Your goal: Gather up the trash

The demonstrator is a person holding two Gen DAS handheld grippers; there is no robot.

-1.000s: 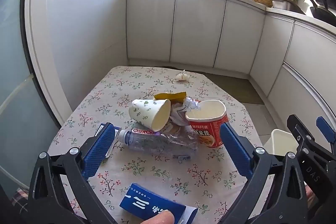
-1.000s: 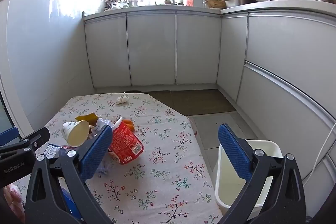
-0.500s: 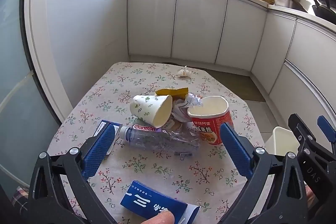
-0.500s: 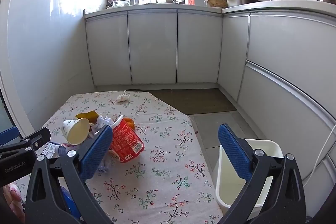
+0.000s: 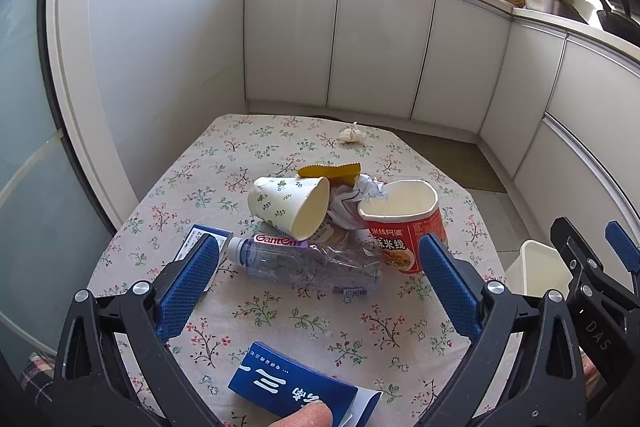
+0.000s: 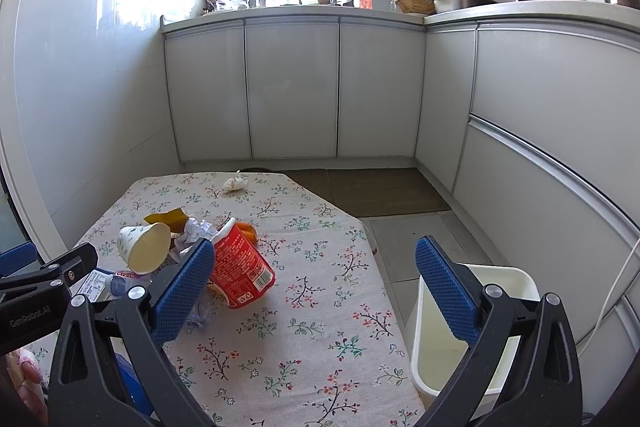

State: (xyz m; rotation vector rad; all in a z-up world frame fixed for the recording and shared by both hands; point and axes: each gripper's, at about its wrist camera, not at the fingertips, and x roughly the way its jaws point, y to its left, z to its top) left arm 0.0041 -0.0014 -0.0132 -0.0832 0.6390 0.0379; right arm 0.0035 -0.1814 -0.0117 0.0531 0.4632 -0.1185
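Trash lies on a floral-cloth table (image 5: 280, 311): a crushed clear bottle (image 5: 304, 259), a tipped paper cup (image 5: 288, 201), a red noodle cup (image 5: 404, 223), crumpled paper (image 5: 356, 197), a yellow wrapper (image 5: 330, 171), a tissue wad (image 5: 352, 135) at the far end and a blue box (image 5: 292, 391) near me. My left gripper (image 5: 316, 287) is open and empty, just short of the bottle. My right gripper (image 6: 316, 291) is open and empty over the table's right side, beside the noodle cup (image 6: 240, 271). A white bin (image 6: 460, 331) stands on the floor to the right.
A flat blue-and-white packet (image 5: 196, 239) lies under the left finger. White cabinets (image 6: 292, 87) run along the back and right. A brown mat (image 6: 368, 191) lies on the floor beyond the table. A white wall (image 5: 160, 47) is close on the left.
Both views have drifted slightly; the trash sits a little lower and nearer in the left wrist view. Both grippers stay open and nothing on the table has moved.
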